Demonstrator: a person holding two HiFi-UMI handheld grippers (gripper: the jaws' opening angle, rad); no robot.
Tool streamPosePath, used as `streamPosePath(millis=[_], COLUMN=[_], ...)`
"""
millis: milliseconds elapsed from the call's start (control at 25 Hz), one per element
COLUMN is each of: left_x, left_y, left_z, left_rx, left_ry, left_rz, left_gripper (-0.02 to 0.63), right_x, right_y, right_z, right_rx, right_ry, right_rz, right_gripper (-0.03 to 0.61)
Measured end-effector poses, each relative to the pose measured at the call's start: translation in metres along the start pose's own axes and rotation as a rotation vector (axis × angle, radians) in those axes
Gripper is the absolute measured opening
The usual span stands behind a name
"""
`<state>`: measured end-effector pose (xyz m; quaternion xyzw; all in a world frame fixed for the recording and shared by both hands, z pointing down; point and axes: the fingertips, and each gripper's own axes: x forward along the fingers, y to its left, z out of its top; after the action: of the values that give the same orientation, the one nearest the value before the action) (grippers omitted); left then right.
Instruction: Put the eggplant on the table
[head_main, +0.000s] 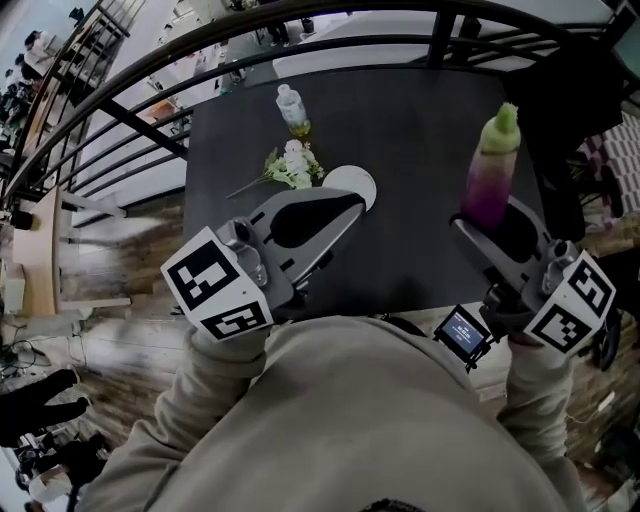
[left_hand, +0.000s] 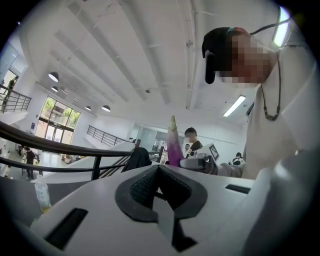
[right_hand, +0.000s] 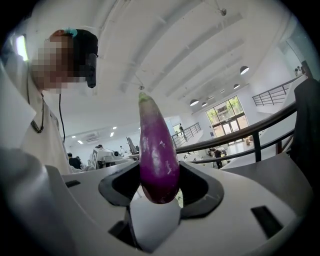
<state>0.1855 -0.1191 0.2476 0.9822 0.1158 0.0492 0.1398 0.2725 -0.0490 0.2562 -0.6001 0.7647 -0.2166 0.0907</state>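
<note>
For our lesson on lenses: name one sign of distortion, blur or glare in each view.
Head view: the black metal railing bows into an arc, and the wooden floor smears. Left gripper view: dark vignette; the ceiling strip light blows out white. Right gripper view: the purple eggplant with a green tip looms large.

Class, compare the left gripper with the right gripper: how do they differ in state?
The right gripper clamps an upright purple eggplant; the left gripper holds nothing. The right gripper's jaws stand wide apart; the left gripper's jaws meet. Both reach over the dark table.
</note>
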Motion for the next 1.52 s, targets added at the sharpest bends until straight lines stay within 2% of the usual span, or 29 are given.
streamPosePath(millis=[400,600,720,1000,1240,1520], left_x=[-0.038,-0.069,-0.084,-0.083,-0.091,-0.103], left_y=[0.026,0.001,0.004,0.026,0.007,0.022], left_z=[-0.004,0.020,0.022,0.012,0.030,0.029], left_rx=[-0.053,-0.116,-0.133,-0.167,-0.170,-0.181], left_ry=[0.013,0.015,0.012,-0.002,-0.026,-0.047], left_rz=[-0.062,-0.114,-0.125,-0.087,-0.039,0.039], left_gripper=[0.006,0.006,0.006,0.006,0.006,0.006], right_x=[0.053,0.070,0.085,0.109,0.111,0.133], right_y=[0.024,0.073,0.086,0.067,0.081,0.072], right_z=[0.006,0.029,0.030,0.021,0.036,0.032], right_rx=[-0.033,-0.044,-0.046,-0.036,-0.041,-0.039], right_ry=[0.049,0.104,0.127,0.174,0.188,0.221], right_rz=[-0.047,-0.073,-0.078,-0.048,0.011,0.051], right_gripper=[0.238,0.238,0.238,0.238,0.238,0.238])
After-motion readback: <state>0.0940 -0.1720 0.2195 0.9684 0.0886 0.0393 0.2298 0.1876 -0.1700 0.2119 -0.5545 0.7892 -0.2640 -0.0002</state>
